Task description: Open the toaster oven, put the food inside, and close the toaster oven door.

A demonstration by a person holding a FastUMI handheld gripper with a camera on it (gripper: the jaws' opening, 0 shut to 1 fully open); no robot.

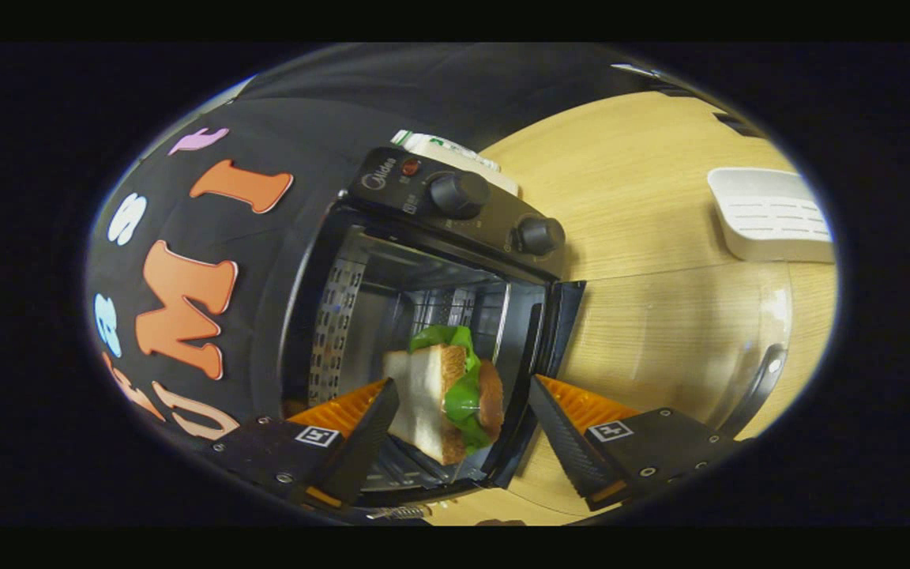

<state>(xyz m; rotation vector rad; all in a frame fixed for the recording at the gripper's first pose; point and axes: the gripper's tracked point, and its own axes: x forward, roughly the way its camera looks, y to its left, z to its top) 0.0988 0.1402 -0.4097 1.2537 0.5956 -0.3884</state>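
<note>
Right now I am working the placing step: my tongs (463, 427) are standing wide apart, and the sandwich (443, 399) is sitting between the two fingers without being squeezed. My left finger (368, 438) is looking very near, perhaps touching, the white bread on the sandwich's left face, though I cannot tell for sure; my right finger (565, 438) is standing well clear of the brown crust side. So I am judging that I am holding nothing, and that the food is resting on its own.

Going a little farther, the sandwich, with green lettuce poking out of its top and right side, is lying inside the toaster oven (423, 316), on the rack near the mouth of the cavity. To finish this step well, I am thinking I should draw straight back along the line of the fingers, keeping them spread, so that the left one is not dragging the bread out with it. It seems to be sitting shallow, so I am watching whether the door will clear it.

To the right, the glass door (708, 348) is hanging open over the wooden table (629, 197), its handle (763, 387) at the far right edge. That handle is what I am needing next.

Farther off, the control panel with two knobs (494, 213) is showing, and beyond it a white box (771, 217) is lying on the table.
</note>
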